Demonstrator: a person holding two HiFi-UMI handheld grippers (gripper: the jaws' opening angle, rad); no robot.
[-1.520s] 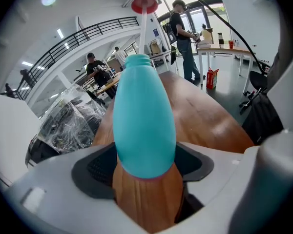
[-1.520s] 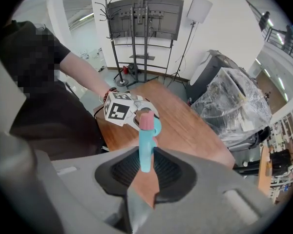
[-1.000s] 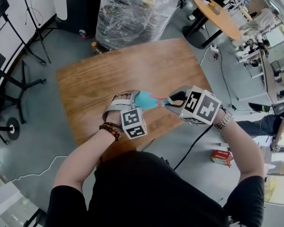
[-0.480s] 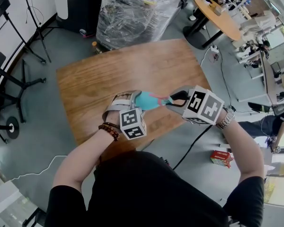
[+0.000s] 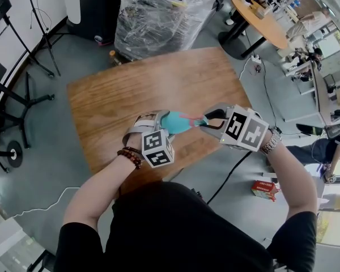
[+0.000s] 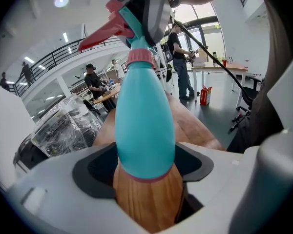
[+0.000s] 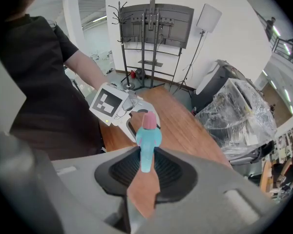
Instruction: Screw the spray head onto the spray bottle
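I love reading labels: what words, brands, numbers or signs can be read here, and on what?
No readable text anywhere.
Red carton: print too small to read.
Marker cubes: black-and-white square patterns, no letters.
Spray bottle: no label shows.

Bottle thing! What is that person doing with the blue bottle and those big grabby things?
A person holds tongs in each hand over a wooden table. The left tongs clamp the teal bottle round its body. The right tongs grip the spray head, which sits on the bottle's neck at the pink collar. Whether it is screwed tight yet can't be told.
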